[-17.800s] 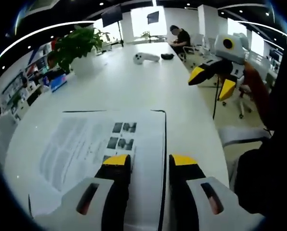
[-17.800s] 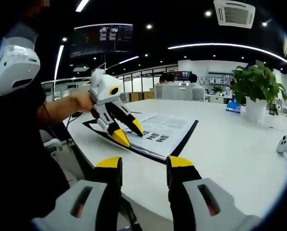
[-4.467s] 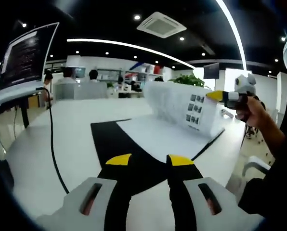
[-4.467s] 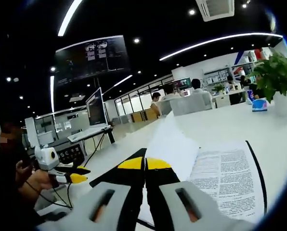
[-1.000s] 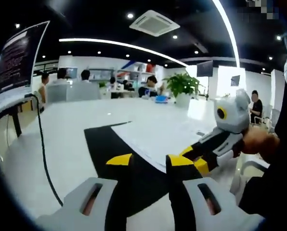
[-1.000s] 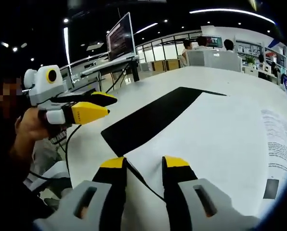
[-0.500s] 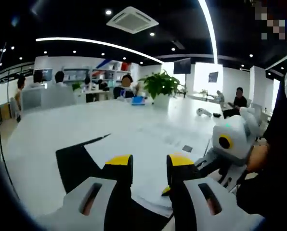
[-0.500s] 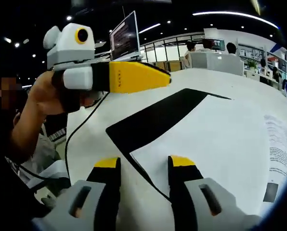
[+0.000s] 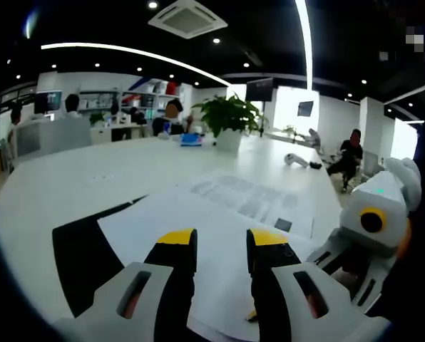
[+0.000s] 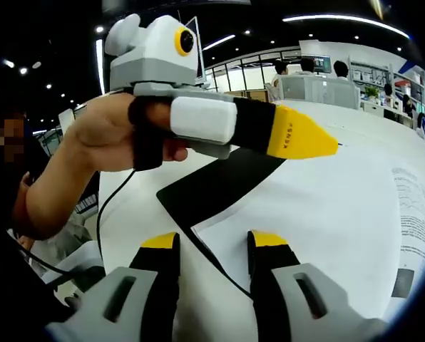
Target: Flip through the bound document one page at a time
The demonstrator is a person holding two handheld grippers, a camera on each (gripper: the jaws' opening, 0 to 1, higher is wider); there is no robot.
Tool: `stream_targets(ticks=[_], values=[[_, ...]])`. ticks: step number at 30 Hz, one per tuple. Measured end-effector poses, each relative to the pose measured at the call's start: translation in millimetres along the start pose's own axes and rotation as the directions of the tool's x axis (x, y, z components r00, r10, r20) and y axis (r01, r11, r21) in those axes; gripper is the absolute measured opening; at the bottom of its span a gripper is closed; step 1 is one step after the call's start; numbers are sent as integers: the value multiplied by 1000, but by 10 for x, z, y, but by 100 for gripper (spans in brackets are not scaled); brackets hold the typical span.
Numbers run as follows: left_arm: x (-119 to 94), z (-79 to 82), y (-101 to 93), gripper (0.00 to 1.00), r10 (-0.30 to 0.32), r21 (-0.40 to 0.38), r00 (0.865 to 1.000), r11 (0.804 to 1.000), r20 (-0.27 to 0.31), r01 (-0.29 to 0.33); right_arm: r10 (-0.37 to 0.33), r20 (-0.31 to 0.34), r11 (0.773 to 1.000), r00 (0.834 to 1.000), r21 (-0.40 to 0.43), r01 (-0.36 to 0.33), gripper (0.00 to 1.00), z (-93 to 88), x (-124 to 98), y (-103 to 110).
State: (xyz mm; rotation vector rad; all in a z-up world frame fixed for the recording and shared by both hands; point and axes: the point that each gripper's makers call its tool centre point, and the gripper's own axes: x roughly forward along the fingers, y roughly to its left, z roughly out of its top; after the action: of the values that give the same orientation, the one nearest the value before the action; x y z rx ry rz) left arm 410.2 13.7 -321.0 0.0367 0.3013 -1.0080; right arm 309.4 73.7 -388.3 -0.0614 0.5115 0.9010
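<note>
The bound document lies open on the white table (image 9: 91, 178). Its black cover (image 9: 77, 260) is folded out to the left, and a blank white page (image 9: 205, 221) faces up with printed text (image 9: 244, 199) farther on. My left gripper (image 9: 221, 242) hovers open just above that page, nothing between its jaws. In the right gripper view the left gripper (image 10: 298, 135), held by a hand (image 10: 105, 139), reaches across above the black cover (image 10: 219, 182). My right gripper (image 10: 214, 246) is open near the edge of the white page (image 10: 326, 214). The right gripper (image 9: 366, 239) sits at the document's right side.
A potted plant (image 9: 227, 117) and a white controller (image 9: 292, 158) stand farther along the table. People sit at desks in the background. A black cable (image 10: 113, 203) hangs off the table's near edge, by the person's arm.
The page the right gripper held up has been let go and lies flat. In the last second the left gripper has swung rightward over the document, crossing above the black cover.
</note>
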Motion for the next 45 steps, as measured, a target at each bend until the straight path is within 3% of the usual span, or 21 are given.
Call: stream_targets(ticks=[13,25,27,28,29,30,31,32,34,37,40,41,43,45], values=[[165,-454,22,30,-18,36,988,999,-155,24,13,-14,998,1000,-63,-14,45,1,14,54],[305,-470,-221,30,-87,29,981,995,-172,93,-7,-73,980,997,-197,-7,60,-77,57,172],[303,-583,-230,30,-88,50,970,993,-226,102,6,-82,978,997,-206,-23,56,-91,19,201],[302,-636,-217,30,-81,61,965,993,-250,99,18,-83,978,996,-204,-35,48,-89,-15,213],[300,-694,-202,30,-70,74,959,993,-275,94,51,-89,981,995,-182,-66,33,-94,-50,257],[388,-567,-179,28,-47,165,982,983,-185,78,94,-90,982,992,-156,-107,25,-100,-102,315],[318,-700,-213,28,-56,192,966,976,-251,106,100,-73,983,992,-146,-110,25,-80,-122,326],[292,-752,-204,27,-46,142,963,986,-266,86,105,-49,983,993,-148,-111,30,-39,-150,342],[278,-795,-192,27,-50,143,963,986,-265,90,129,-25,981,991,-145,-132,34,16,-207,418],[268,-814,-164,27,-68,133,965,986,-252,104,211,47,969,976,-140,-202,34,175,-304,555],[270,-810,-154,27,-81,132,969,985,-233,113,294,112,954,949,-99,-283,36,306,-422,634],[273,-826,-159,27,-80,138,970,984,-229,114,317,135,946,939,-112,-303,37,346,-463,643],[285,-763,-159,27,-78,140,971,984,-227,112,389,196,915,900,-197,-353,34,437,-607,659],[297,-739,-156,27,-79,143,971,983,-226,113,400,262,906,878,-257,-336,34,545,-778,553]])
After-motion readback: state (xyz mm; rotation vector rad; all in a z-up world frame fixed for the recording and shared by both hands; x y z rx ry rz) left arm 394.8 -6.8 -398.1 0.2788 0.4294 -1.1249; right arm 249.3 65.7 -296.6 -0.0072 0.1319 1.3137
